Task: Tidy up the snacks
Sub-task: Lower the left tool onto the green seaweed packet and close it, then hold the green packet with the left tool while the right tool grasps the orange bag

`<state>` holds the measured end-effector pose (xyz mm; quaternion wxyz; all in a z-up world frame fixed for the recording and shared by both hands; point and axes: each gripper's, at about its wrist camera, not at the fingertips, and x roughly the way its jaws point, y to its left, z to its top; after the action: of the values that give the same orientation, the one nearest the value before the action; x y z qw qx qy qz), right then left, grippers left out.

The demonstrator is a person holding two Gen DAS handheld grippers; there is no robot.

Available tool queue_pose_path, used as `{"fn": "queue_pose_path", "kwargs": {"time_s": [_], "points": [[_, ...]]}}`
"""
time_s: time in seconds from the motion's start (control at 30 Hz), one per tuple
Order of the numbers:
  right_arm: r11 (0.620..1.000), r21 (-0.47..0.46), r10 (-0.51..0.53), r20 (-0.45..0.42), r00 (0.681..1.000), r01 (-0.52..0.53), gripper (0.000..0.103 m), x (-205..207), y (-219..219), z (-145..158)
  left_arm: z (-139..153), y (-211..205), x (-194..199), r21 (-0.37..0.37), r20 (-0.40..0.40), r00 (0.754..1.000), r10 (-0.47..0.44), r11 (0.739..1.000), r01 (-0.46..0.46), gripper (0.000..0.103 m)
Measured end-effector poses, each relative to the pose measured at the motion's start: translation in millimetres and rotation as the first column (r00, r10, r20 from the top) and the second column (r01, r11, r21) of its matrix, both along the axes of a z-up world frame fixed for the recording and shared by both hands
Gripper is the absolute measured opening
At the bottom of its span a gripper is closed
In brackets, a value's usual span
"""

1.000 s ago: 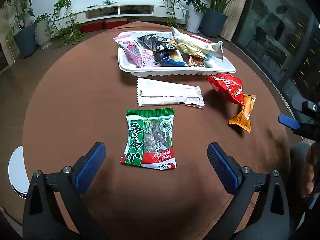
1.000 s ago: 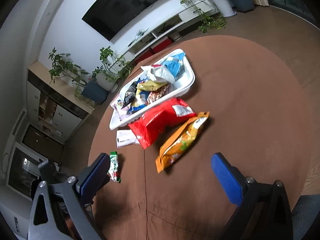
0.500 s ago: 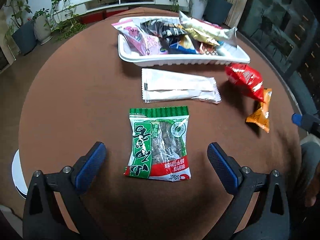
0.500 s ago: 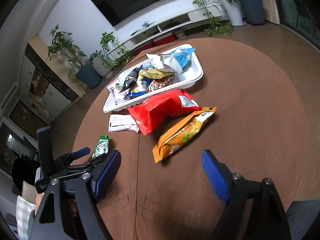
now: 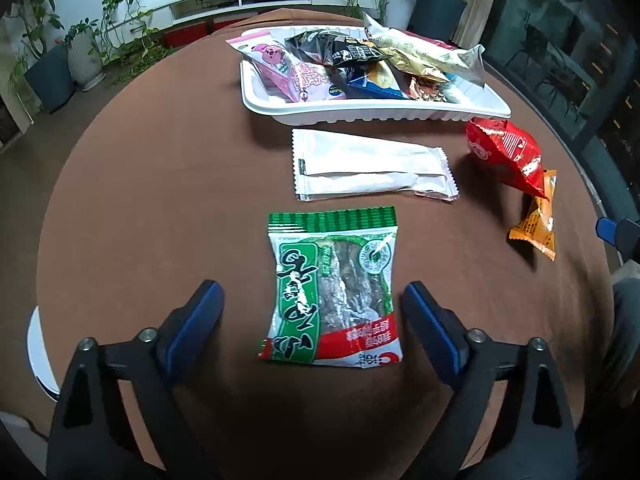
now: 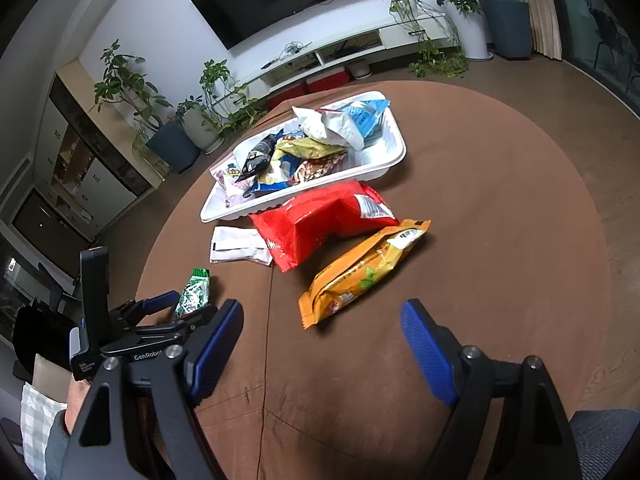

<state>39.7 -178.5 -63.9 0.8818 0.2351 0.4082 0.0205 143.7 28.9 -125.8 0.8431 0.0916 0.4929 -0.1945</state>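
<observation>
The flat green and white plastic snack packet (image 5: 334,286) lies on the round brown bench (image 5: 160,200), low in the middle of the left wrist view. It sits right between the blue pads of the left gripper (image 5: 312,320). Its long side points up the frame toward the white plastic tray (image 5: 372,114). The jaws have just been closing, but they are not touching it yet. The right gripper (image 6: 322,340) is open with nothing in it, facing the orange snack bag (image 6: 360,272).

Left claw (image 5: 312,316), jaws just narrowing, straddles green packet (image 5: 334,286) untouched.
</observation>
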Motion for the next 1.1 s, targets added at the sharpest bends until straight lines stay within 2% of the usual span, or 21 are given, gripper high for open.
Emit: {"fn": "queue_pose_path", "kwargs": {"time_s": [0.1,0.13,0.17,0.3,0.37,0.83,1.0,1.1], "points": [[1.0,-0.002,0.001,-0.001,1.0,-0.001,0.084,0.3,0.0,-0.2,2.8,1.8,-0.9,0.005,0.016,1.0,-0.006,1.0,0.006,0.063],[1.0,-0.005,0.001,-0.001,1.0,-0.001,0.084,0.1,0.1,-0.3,4.4,2.6,-1.0,0.008,0.021,1.0,-0.006,1.0,0.006,0.048],[1.0,-0.011,0.0,-0.002,1.0,0.0,0.084,0.2,0.4,-0.2,4.9,2.6,-1.4,0.02,0.023,1.0,-0.009,1.0,0.009,0.043],[1.0,-0.019,0.002,-0.006,1.0,-0.002,0.084,1.2,0.8,-0.6,5.3,0.8,-1.8,0.037,0.021,0.999,-0.039,0.999,0.038,0.041],[0.999,-0.034,0.001,-0.011,1.0,-0.001,0.084,2.1,1.5,-1.4,6.8,2.8,-2.4,0.011,0.011,0.999,-0.049,0.999,0.049,0.032],[0.998,-0.057,-0.035,-0.106,0.994,0.029,0.083,28.9,-14.1,-16.7,20.8,2.1,-21.2,-0.11,0.015,0.996,-0.085,0.99,0.086,0.03],[0.996,-0.088,-0.015,-0.153,0.988,0.002,0.083,52.5,-5.4,-26.2,22.5,-0.6,-28.7,-0.124,0.016,0.995,-0.097,0.987,0.098,0.03],[0.997,-0.075,0.007,-0.19,0.982,-0.022,0.083,65.2,2.0,-36.5,20.1,-1.7,-29.9,-0.128,0.008,0.995,-0.101,0.987,0.101,0.03]]}}
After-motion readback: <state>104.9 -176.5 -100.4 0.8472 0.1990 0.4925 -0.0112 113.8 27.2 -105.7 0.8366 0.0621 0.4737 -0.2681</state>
